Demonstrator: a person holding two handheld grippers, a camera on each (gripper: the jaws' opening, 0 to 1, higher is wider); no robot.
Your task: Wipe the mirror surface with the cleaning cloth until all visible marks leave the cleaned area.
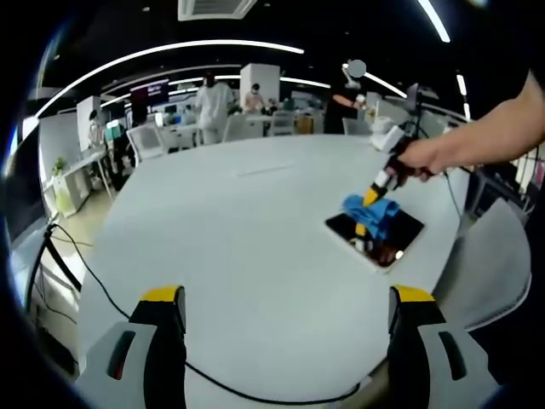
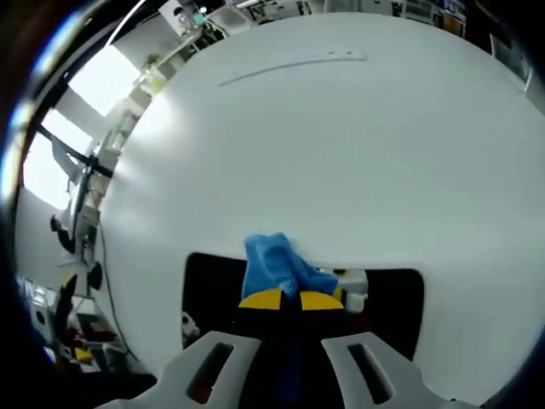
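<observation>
Right gripper (image 2: 285,300) clenched on crumpled blue cleaning cloth (image 2: 274,264), pressed on dark mirror (image 2: 387,298) lying flat on white worktop (image 2: 324,153). Left gripper (image 1: 288,298) released, hovering apart.

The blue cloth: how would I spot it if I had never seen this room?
Find the big white table, then the dark rectangular mirror lying flat near its right side. The blue cloth is crumpled on that mirror, pinched in the yellow-tipped hand-held gripper that a person's hand holds. It is the table's one bright blue thing.
</observation>
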